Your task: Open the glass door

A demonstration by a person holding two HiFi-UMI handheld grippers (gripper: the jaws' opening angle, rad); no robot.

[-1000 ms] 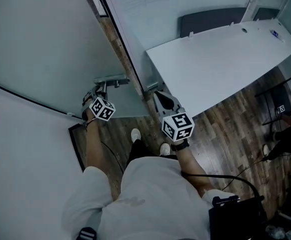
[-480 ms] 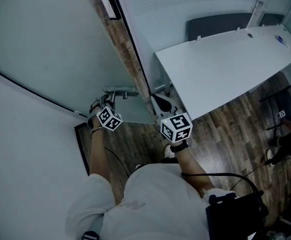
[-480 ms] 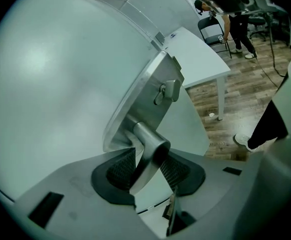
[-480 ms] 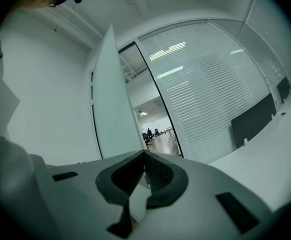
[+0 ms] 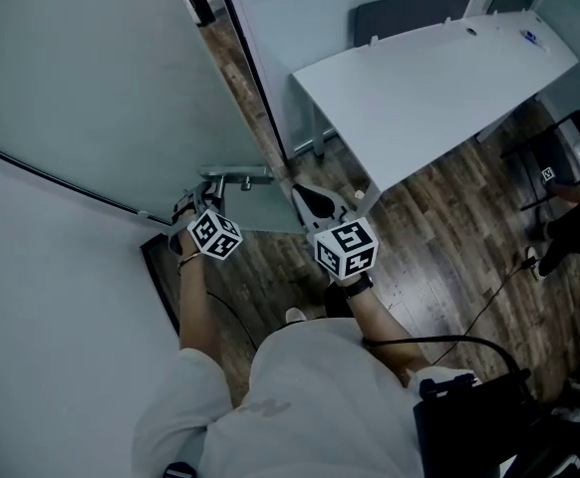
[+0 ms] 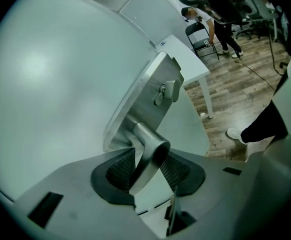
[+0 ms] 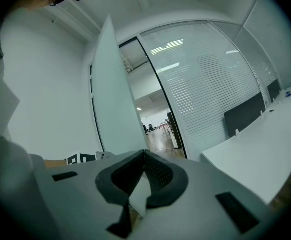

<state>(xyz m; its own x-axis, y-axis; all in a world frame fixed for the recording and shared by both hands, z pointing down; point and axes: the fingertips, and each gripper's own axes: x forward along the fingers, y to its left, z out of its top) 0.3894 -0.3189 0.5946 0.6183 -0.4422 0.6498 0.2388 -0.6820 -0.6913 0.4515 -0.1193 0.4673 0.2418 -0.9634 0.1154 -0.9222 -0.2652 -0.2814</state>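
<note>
At far left in the head view, the tall frosted glass door (image 5: 91, 78) stands swung partly open, its free edge toward the middle; in the right gripper view that edge (image 7: 116, 94) rises upright, with a lit corridor showing in the gap beside it. On that edge sits a brushed steel lock plate (image 6: 148, 96), and from it juts the door's silver metal lever handle (image 5: 236, 173). The handle's long axis lies roughly level across the head view, free end pointing left. The left gripper (image 5: 196, 197) is clamped on that free end, and in its own view (image 6: 148, 165) the bar (image 6: 146, 151) slants down between the two ribbed black pads (image 6: 121, 168), which press on both sides. The left forearm reaches straight forward, tilted downward. Just to the right, the right gripper (image 5: 300, 193) points nearly level past the door's edge, its jaws together on nothing (image 7: 144, 160), forearm bent in front of the body. Further right stands a long white table (image 5: 430, 78) on dark wood plank flooring (image 5: 449, 227)
</note>
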